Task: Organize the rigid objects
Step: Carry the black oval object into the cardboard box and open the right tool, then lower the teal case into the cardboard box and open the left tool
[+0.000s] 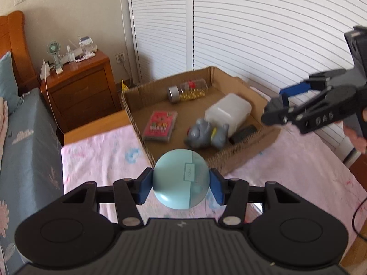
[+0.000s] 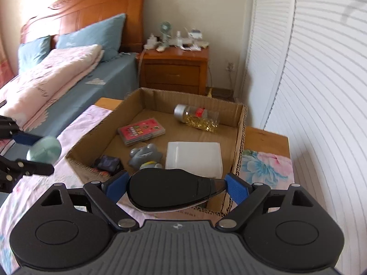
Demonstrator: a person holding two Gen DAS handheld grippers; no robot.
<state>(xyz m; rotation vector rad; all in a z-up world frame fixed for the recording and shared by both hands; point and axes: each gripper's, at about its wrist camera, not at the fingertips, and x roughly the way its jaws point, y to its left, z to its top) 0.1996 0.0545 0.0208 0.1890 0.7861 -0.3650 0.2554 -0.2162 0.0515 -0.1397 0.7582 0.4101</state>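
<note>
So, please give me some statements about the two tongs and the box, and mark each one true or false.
1. The left tongs grip a round pale-blue plastic case. True.
2. The right tongs are empty. False: they hold a flat black mouse-shaped object.
3. The clear bottle of yellow capsules stands upright. False: it lies on its side.
4. The grey toy figure lies inside the shallow cardboard box. True.
</note>
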